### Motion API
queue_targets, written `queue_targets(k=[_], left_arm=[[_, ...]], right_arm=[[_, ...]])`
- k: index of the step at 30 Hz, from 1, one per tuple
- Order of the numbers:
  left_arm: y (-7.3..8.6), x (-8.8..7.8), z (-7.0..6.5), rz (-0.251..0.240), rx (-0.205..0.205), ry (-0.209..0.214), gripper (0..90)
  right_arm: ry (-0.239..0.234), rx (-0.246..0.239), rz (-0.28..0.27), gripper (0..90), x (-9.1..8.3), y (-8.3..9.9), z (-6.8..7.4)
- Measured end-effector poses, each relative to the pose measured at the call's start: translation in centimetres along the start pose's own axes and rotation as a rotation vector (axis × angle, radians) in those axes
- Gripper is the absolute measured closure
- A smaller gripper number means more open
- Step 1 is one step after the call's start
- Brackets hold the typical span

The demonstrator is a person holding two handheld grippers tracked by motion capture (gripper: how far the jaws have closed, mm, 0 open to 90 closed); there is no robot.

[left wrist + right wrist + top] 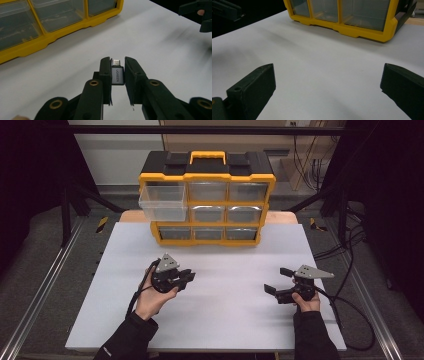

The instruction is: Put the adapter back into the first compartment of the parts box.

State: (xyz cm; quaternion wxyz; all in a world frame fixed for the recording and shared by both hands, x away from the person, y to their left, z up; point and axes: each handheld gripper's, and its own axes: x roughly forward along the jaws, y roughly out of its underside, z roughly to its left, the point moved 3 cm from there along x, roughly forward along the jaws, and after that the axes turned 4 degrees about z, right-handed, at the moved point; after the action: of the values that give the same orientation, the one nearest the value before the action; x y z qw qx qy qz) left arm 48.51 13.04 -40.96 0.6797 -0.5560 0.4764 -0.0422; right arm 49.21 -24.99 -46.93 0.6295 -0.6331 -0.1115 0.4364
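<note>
**Small adapter in hand, one drawer standing open**

Item: grey plug adapter [117, 75], metal tip forward, clamped between the jaws of the left gripper [117, 72]; it hangs clear above the white tabletop [225, 320], left of centre.

Left gripper [186, 277]: closed on the adapter, pointing toward the middle of the tabletop.

Right gripper [276, 281]: jaws spread wide, nothing between them, held at the right side, well apart from the left.

Storage box [207, 200]: yellow and black, nine clear drawers, at the far edge. The top-left drawer [163, 202] is pulled out; the rest sit flush.

Progress, as judged: pickup done, drawer ready. Left to do: carry the adapter up to the open drawer, drop it in, push the drawer shut.
</note>
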Motion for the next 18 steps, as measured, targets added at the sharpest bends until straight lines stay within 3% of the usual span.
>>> queue_targets(k=[18], left_arm=[[-0.3, -1.1, 0.9, -0.019, -0.009, -0.028, 76.0]], right_arm=[[0.001, 0.000, -0.001, 0.5, 0.0, 0.0, 0.0]])
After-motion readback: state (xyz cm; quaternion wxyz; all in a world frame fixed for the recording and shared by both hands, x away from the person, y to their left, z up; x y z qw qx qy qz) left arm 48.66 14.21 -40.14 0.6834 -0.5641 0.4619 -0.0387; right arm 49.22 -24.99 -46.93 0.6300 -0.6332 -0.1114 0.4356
